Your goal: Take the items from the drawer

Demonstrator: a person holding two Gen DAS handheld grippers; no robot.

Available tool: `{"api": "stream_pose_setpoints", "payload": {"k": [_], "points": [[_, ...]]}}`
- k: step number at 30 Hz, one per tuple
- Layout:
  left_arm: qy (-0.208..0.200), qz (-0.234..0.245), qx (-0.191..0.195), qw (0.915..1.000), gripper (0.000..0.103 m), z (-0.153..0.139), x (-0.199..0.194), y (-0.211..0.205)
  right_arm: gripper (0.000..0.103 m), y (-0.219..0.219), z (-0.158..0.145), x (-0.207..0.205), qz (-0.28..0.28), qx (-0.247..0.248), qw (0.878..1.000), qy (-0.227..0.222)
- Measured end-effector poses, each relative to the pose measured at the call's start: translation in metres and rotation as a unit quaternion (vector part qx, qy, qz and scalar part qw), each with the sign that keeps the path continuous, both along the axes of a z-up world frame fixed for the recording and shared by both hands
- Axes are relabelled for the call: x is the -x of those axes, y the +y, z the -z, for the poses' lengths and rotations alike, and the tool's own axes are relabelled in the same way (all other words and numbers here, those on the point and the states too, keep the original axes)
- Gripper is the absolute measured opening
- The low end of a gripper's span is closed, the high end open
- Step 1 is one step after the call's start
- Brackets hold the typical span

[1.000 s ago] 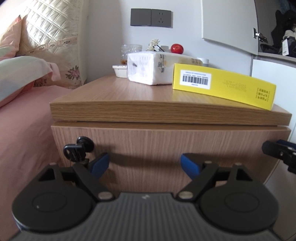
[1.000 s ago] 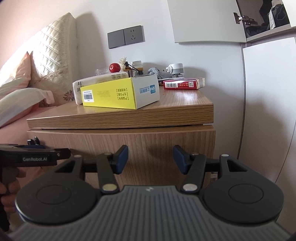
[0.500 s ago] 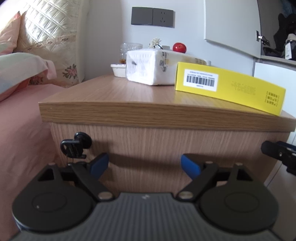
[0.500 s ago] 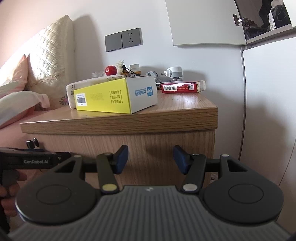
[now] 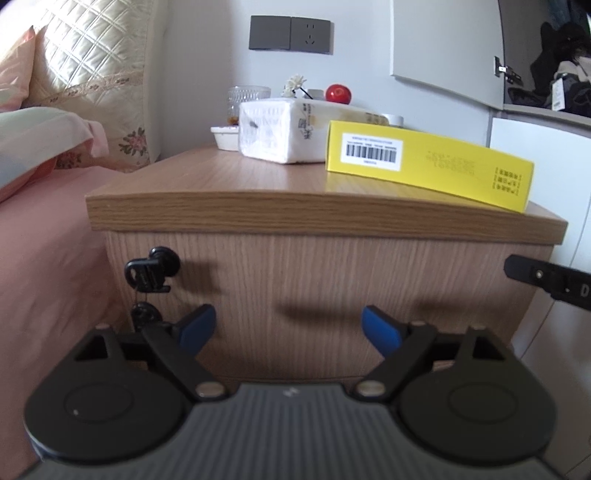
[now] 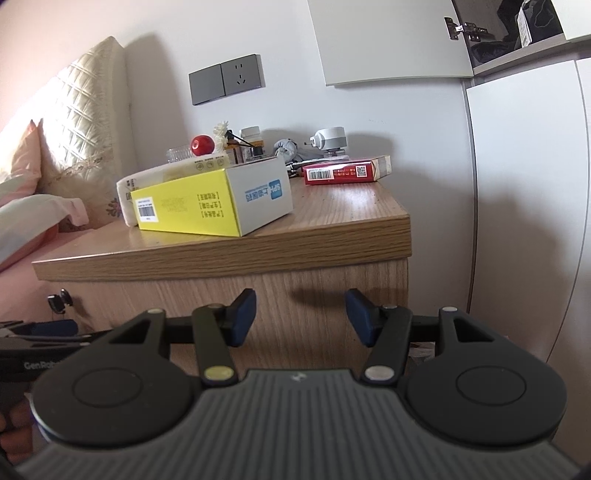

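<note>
we see left tool (image 5: 288,325) and right tool (image 6: 300,317) both wide open, empty, facing closed drawer (image 5: 314,288) front under worktop (image 5: 258,181); yellow box (image 5: 428,162) on worktop; black clip (image 5: 151,269) on drawer's left.

White wall (image 6: 369,110), grey socket panel (image 5: 290,32), quilted headboard (image 5: 92,66), pink bed (image 5: 44,229), white wardrobe (image 6: 524,184)

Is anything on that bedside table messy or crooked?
A little. The yellow box lies at an angle on the nightstand, leaning against the tissue pack, one corner near the front edge. Small bottles crowd the back. Nothing looks spilled or broken.
</note>
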State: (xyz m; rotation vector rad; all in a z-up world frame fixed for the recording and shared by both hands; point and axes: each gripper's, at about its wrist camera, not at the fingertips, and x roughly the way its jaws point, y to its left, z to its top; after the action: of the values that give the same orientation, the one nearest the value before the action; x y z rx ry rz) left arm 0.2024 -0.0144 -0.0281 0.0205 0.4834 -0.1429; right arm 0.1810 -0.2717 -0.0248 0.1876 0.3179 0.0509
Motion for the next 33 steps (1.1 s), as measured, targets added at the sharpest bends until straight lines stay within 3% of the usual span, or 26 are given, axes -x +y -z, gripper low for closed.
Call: {"api": "stream_pose_setpoints", "payload": {"k": [33], "points": [[-0.045, -0.005, -0.011, 0.9989, 0.094, -0.044, 0.095, 0.005, 0.058, 0.013, -0.044, 0.093, -0.026, -0.009, 1.0, -0.014]]}}
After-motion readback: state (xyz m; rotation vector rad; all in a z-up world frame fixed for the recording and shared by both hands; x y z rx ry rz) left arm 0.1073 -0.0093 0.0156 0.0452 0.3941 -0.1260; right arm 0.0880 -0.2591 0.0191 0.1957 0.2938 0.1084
